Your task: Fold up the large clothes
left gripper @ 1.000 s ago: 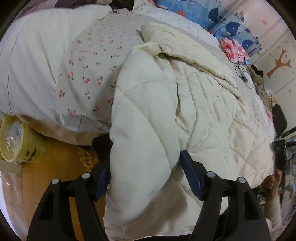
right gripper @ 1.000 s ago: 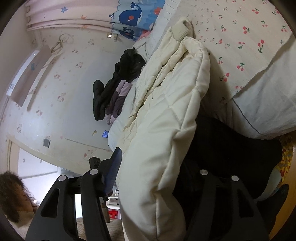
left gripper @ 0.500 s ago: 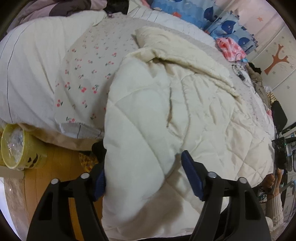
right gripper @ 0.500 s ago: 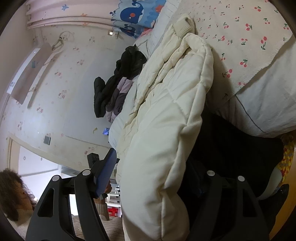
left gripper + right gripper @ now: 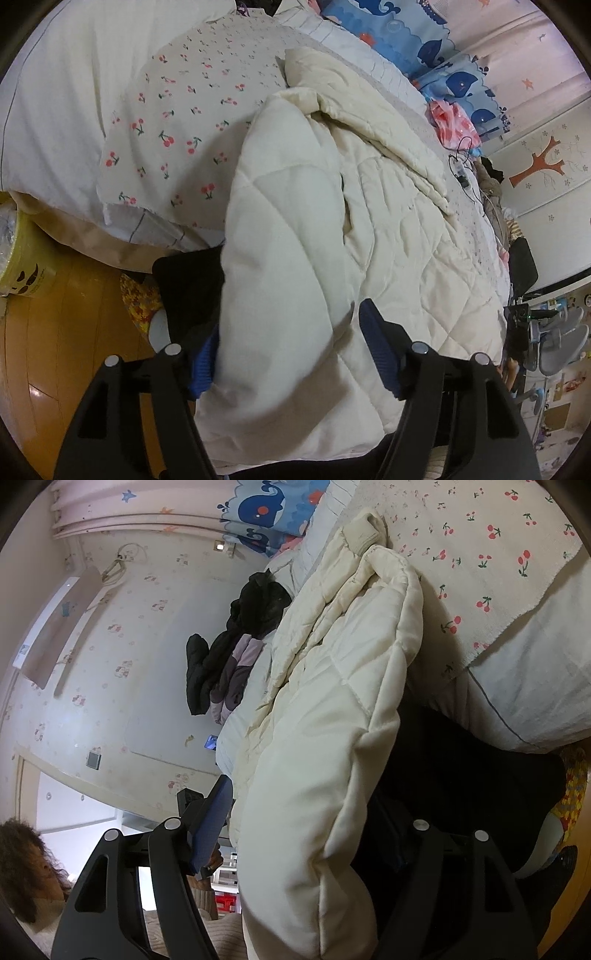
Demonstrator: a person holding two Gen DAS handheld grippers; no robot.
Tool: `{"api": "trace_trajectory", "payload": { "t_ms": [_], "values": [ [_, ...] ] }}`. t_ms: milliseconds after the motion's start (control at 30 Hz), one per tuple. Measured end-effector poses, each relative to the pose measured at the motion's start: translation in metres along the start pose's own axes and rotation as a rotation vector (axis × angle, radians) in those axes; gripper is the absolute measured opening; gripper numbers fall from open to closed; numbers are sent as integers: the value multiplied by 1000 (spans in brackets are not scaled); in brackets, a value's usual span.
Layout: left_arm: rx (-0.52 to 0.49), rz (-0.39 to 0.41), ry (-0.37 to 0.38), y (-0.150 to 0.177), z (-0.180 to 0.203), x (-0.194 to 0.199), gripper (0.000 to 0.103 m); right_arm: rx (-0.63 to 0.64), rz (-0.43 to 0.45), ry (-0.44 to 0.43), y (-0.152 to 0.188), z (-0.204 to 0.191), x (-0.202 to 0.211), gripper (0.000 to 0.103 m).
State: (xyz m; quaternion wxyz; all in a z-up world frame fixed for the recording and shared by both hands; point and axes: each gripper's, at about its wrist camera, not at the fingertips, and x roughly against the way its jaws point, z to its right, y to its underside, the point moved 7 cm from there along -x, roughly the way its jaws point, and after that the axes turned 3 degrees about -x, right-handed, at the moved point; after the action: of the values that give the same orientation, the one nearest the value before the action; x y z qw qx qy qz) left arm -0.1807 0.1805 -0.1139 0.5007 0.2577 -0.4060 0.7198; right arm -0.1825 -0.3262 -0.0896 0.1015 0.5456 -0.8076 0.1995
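Bucket: yellow, on the wood floor at far left of the left view, just beside the bed's edge.
Bed: white cover, with a cherry-print sheet laid over it.
Coat: cream, quilted; lies across the bed on the cherry-print sheet, its near end hanging over the bed's edge toward both grippers.
Left gripper: jaws opening, a thick fold of the coat between them; the blue pads touch the fabric on both sides (grasping the coat).
Curtain: blue, whale print, beyond the bed at upper right.
Dark clothes: heaped on the bed's far side in the right view, well apart from the coat.
Right gripper: clasps the coat's doubled edge; left pad against the fabric, right pad hidden in shadow.
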Motion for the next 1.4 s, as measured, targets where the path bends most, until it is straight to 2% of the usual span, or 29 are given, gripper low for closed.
{"api": "trace_trajectory", "payload": {
  "t_ms": [267, 433, 467, 533, 567, 600, 633, 700, 767, 867, 933, 1000, 1067, 1100, 1133, 1167, 1200, 1233, 1333, 1400],
  "values": [
    [18, 11, 26, 4, -3, 0, 70, -2, -4, 9, 2, -2, -3, 69],
    [17, 55, 36, 6, -4, 4, 72, -5, -4, 7, 5, -3, -5, 69],
    [10, 68, 39, 6, -4, 5, 71, 0, -4, 8, 5, -3, -5, 69],
    [-21, 77, 35, 7, -2, 5, 41, 18, 0, 11, 7, -6, -5, 69],
    [-24, 80, 44, 7, -1, 6, 37, 35, 8, 7, 6, -9, -3, 66],
    [-23, 93, 65, 6, 1, 9, 28, 51, 16, -1, 6, -14, -1, 49],
    [-31, 107, 75, 4, 4, 14, 25, 66, 22, -7, 5, -19, 0, 30],
    [-50, 148, 102, -1, 11, 26, 22, 102, 36, -7, 3, -29, 4, 24],
    [-72, 188, 158, -5, 19, 35, 22, 117, 38, -40, 2, -38, 6, 24],
    [-38, 143, 158, -4, 8, 27, 22, 91, 17, -14, 1, -31, 4, 27],
    [4, 100, 150, 2, -6, 15, 31, 62, -4, 14, 3, -21, 1, 41],
    [62, 68, 176, 9, -20, 3, 44, 45, -17, 22, 8, -13, 0, 42],
    [103, 54, 200, 13, -28, -2, 51, 54, -29, 20, 12, -10, -1, 42],
    [113, 47, 204, 14, -29, -4, 54, 66, -30, 25, 13, -12, -3, 38],
    [119, 33, 200, 15, -28, -6, 55, 78, -29, 23, 14, -13, -3, 23],
    [114, 26, 195, 15, -26, -6, 55, 98, -27, 14, 14, -19, -4, 22],
    [103, 28, 198, 14, -24, -4, 52, 125, -11, 21, 12, -27, -4, 19],
    [85, 45, 225, 11, -18, 3, 32, 136, -4, 19, 11, -32, -3, 17],
    [62, 108, 319, 1, 1, 30, 17, 179, 28, -35, 6, -64, 2, 16],
    [52, 157, 363, -6, 13, 54, 15, 202, 37, -92, 5, -84, 8, 16]
  ]
}}
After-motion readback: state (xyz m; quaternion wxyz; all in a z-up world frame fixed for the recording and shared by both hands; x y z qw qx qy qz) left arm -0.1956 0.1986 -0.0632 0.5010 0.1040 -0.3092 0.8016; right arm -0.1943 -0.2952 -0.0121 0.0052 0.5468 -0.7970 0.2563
